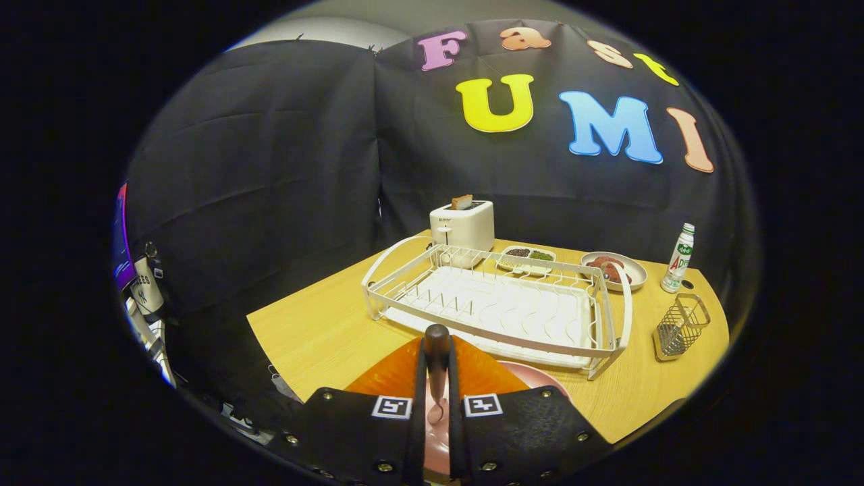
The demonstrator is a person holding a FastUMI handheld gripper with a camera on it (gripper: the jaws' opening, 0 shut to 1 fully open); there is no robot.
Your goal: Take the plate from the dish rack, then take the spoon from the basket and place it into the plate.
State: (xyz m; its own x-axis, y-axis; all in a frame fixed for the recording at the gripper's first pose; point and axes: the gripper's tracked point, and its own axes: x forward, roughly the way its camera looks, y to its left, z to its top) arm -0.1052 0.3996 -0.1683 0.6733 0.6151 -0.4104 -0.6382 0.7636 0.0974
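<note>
A: Dish rack [499, 307] white wire, white tray. Toaster [463, 225] white. Bench [317, 334] pale wood grain.

B: Plate [536, 378] pink, on an orange mat [398, 374]. Spoon [437, 351] dark-handled, pinkish bowl. Basket [680, 329] silvery mesh. Bottle [678, 258] white, green label.

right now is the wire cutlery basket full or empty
Empty: the wire cutlery basket shows only bare mesh; the spoon is gripped between the fingers.

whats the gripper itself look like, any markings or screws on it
The gripper has two narrow upright fingers mounted on broad, flat, dark jaw blocks. Each block carries a small square black-and-white fiducial tag near its inner corner, and round metal screw heads dot the blocks' outer edges. No cables are visible.
</note>
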